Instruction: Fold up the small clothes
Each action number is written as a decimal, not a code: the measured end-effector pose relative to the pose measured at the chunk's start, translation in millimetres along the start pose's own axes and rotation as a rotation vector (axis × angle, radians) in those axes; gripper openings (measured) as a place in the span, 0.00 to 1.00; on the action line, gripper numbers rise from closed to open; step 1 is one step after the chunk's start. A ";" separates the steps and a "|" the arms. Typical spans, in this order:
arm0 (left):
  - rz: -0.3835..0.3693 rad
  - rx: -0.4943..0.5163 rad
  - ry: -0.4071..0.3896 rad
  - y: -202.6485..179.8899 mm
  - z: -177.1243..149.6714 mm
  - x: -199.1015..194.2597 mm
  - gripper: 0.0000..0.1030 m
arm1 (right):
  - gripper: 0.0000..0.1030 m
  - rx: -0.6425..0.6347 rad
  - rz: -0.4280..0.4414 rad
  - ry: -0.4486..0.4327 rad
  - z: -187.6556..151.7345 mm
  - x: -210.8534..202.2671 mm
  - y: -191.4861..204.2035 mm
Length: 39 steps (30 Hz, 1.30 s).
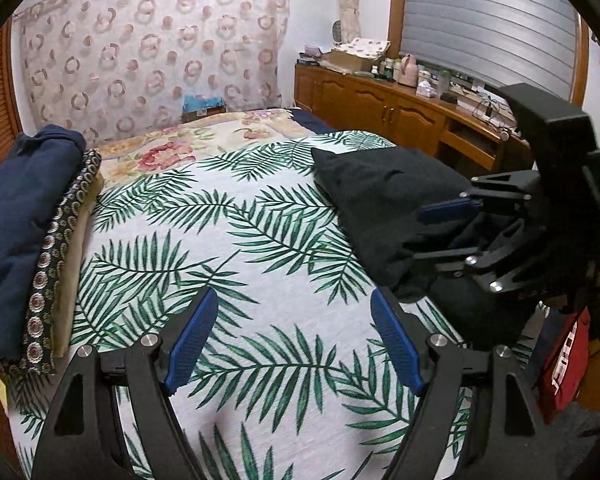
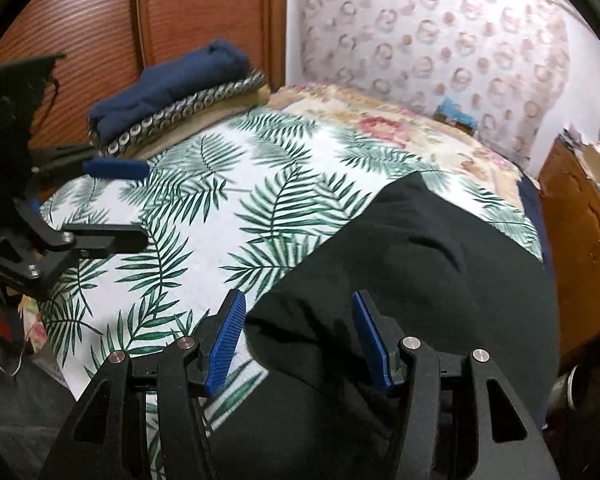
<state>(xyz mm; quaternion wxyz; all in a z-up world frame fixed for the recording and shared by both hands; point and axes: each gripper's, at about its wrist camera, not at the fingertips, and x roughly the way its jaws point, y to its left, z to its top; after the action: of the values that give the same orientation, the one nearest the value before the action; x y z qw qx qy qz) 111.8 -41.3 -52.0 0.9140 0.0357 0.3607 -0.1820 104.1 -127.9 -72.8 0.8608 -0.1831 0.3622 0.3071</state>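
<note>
A black garment (image 2: 420,260) lies crumpled on the right part of the leaf-print bedspread (image 2: 236,208). My right gripper (image 2: 300,340) hovers over its near edge, jaws open, with cloth seen beneath but nothing pressed between the pads. In the left wrist view the same black garment (image 1: 380,200) lies at the right, with the right gripper (image 1: 418,236) above it. My left gripper (image 1: 294,340) stands wide open over bare bedspread (image 1: 260,240), left of the garment and apart from it. From the right wrist view the left gripper (image 2: 136,204) shows at the left edge.
A stack of folded clothes (image 1: 28,220), navy on top, sits at the bed's left side and appears again as the stack (image 2: 172,96). A floral blanket (image 1: 172,148) covers the far end. A wooden cabinet (image 1: 380,100) with clutter runs along the right.
</note>
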 end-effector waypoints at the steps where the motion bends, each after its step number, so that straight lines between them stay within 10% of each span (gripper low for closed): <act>1: 0.003 -0.005 -0.004 1.9 -1.5 -1.5 0.77 | 0.56 -0.006 0.003 0.009 1.5 1.7 -1.3; 13: -0.005 -0.036 -0.006 7.4 -9.5 -3.0 0.77 | 0.54 -0.090 -0.021 0.117 2.7 18.6 -0.9; 16: -0.008 -0.037 -0.002 6.2 -10.2 -2.0 0.77 | 0.11 -0.117 -0.072 0.106 4.6 15.1 -2.2; 18: -0.012 -0.036 -0.001 4.7 -10.3 -1.3 0.77 | 0.09 -0.066 -0.021 0.090 9.4 5.5 -15.0; 27: -0.036 -0.024 -0.001 -3.4 -8.5 2.0 0.77 | 0.08 0.087 -0.187 -0.068 48.9 -71.8 -112.8; 39: -0.051 -0.012 0.016 -12.0 -9.1 10.5 0.77 | 0.26 0.373 -0.432 0.040 43.6 -52.1 -249.0</act>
<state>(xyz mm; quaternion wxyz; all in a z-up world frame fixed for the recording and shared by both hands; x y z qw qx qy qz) 108.7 -53.8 -65.0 0.9063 0.0225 0.3701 -0.2028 262.4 -310.4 18.0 0.9179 -0.1007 0.3817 0.0411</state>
